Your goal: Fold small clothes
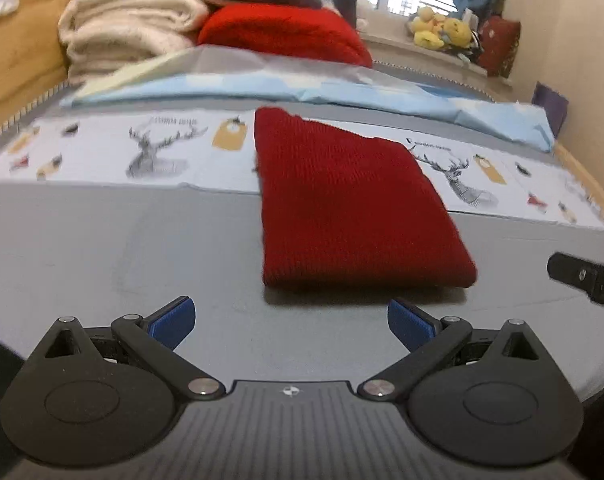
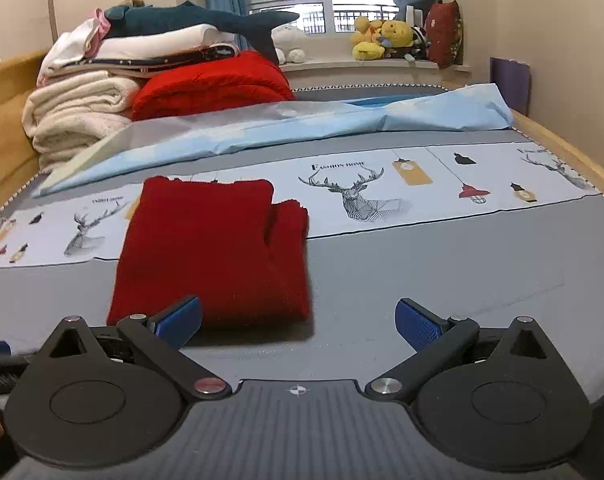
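We hold both tools back from the work, and each stands with its jaws spread wide and nothing between the pads: the left gripper (image 1: 291,322) hangs just short of the near edge of the folded red knit garment (image 1: 354,204), which lies ahead of it and a little to its right on the bed (image 1: 101,248), while the right gripper (image 2: 297,320) has the same garment ahead and to its left, its left pad lying over the near hem in that view, though we cannot tell whether it touches. The knit already sits as a compact rectangle, partly on the grey cover and partly on the deer-printed cloth (image 2: 382,200) beyond it, so we judge the folding of this piece close to done. From the right view one layer juts out at the far right corner, a small step in the outline; if we want a tidy result, we should pinch that corner alone and draw it in line, not lift the whole stack. Thick knit slides on itself, so any nudge ought to be low and slow, with the other gripper pressing the bundle flat. The stacked blankets (image 2: 81,108) and red quilt (image 2: 213,84) far ahead stay out of our way.
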A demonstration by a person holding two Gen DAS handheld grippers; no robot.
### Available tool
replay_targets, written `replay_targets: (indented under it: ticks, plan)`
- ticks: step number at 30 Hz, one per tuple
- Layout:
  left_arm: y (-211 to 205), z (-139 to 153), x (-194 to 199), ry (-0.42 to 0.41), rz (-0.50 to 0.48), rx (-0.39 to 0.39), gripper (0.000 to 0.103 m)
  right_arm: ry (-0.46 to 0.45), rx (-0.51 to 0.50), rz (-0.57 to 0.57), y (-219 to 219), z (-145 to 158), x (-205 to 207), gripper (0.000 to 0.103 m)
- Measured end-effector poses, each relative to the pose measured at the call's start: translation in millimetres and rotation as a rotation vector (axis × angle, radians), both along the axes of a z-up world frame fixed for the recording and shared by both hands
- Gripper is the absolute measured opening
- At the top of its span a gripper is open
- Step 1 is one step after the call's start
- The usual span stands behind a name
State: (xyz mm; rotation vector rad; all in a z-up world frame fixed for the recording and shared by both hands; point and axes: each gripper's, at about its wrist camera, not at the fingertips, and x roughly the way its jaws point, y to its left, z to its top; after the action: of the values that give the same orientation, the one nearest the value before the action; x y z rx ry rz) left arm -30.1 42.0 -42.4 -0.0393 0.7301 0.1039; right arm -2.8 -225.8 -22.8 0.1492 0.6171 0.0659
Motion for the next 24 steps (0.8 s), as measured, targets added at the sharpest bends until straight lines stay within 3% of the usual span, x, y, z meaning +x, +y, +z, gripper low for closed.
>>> replay_targets:
  ticks: [24]
  plan:
    - [5.0, 4.5, 4.3, -0.032, 0.01, -0.038, 0.102, -0.006, -0.037, 0.117, 43.3, 0.3, 15.9, 0.102]
